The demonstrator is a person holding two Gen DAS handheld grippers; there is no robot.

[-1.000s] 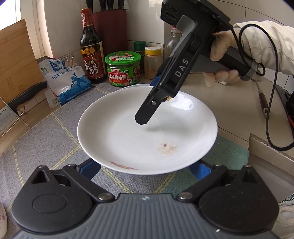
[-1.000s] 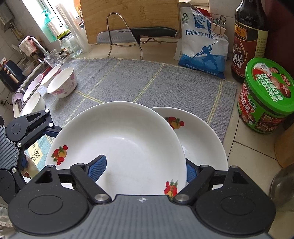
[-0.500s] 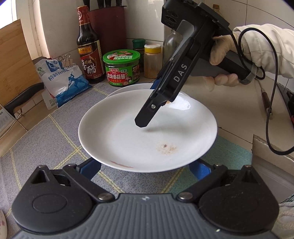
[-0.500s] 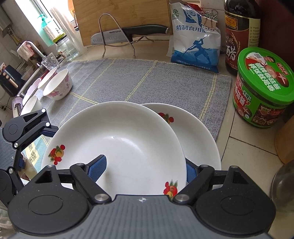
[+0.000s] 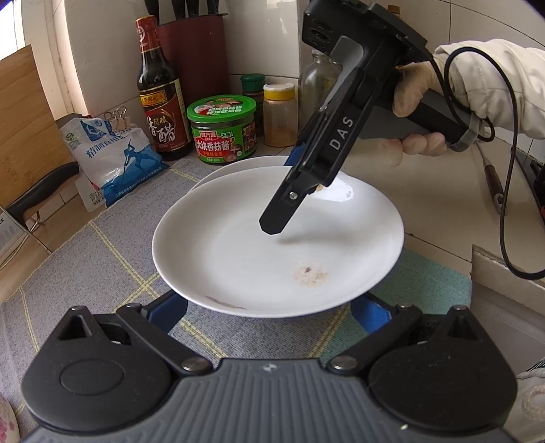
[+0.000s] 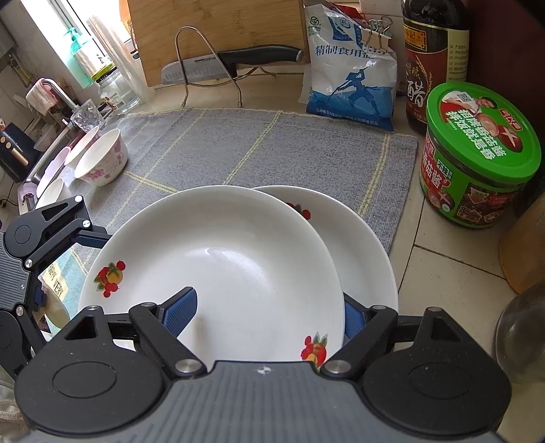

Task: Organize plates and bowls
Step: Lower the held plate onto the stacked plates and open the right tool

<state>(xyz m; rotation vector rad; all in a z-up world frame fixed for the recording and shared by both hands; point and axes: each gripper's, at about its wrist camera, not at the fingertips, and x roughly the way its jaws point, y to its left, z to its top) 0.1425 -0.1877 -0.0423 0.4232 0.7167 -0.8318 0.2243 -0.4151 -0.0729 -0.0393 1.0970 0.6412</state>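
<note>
The upper plate point(image 6: 218, 259), gripped at its rim by the right tongs point(image 6: 269, 310) above the second plate point(image 6: 361, 252), was best lowered level and centred; the left tongs point(image 5: 269, 306) stood open beneath it.

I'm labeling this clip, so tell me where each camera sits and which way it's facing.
Left wrist: on the left gripper, facing the back wall's condiments over the held plate; the right gripper and gloved hand show.
Right wrist: on the right gripper, facing the cutting board and sink side; the left gripper shows at left.
Shared: both plates, green-lidded jar, salt bag.
</note>
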